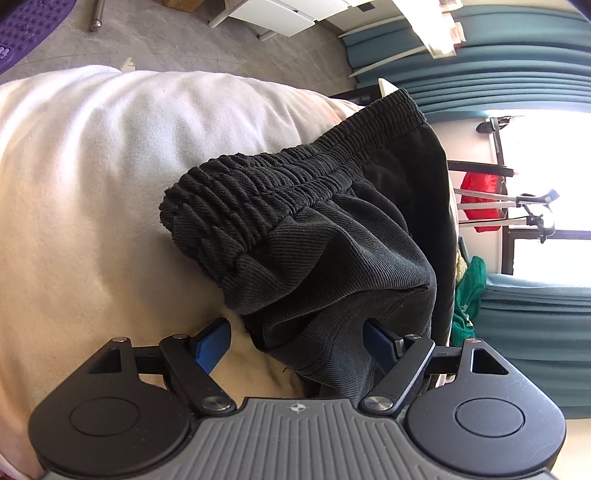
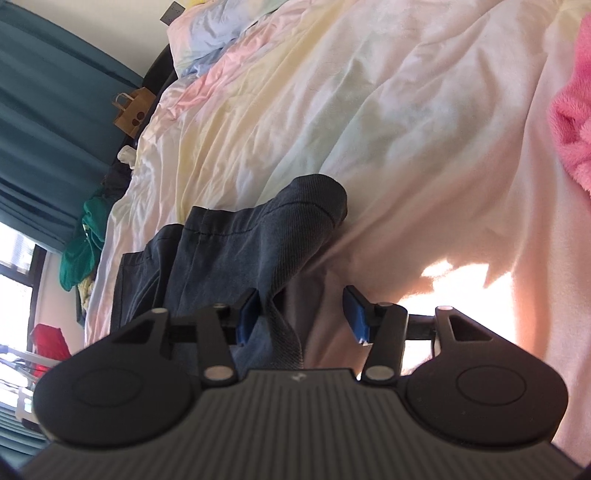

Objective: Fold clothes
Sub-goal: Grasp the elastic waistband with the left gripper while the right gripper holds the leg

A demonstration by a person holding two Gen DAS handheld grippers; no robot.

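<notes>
A pair of black shorts (image 1: 332, 251) lies bunched on the pale bed cover (image 1: 92, 184), its ribbed elastic waistband (image 1: 280, 177) running up to the right. My left gripper (image 1: 295, 343) stands open, with a fold of the shorts' cloth lying between the blue pads. The left pad is clear of the cloth. In the right wrist view the same dark garment (image 2: 240, 243) lies folded over on the pastel sheet (image 2: 369, 110). My right gripper (image 2: 301, 317) is open over its near edge. Cloth brushes its left pad and the right pad is free.
A pink fluffy item (image 2: 576, 122) lies at the right on the bed. Green clothing (image 2: 83, 243) is heaped by the bed's far side near teal curtains (image 2: 48, 110). A paper bag (image 2: 131, 109) stands beyond the bed. White furniture (image 1: 280, 14) stands on the grey floor.
</notes>
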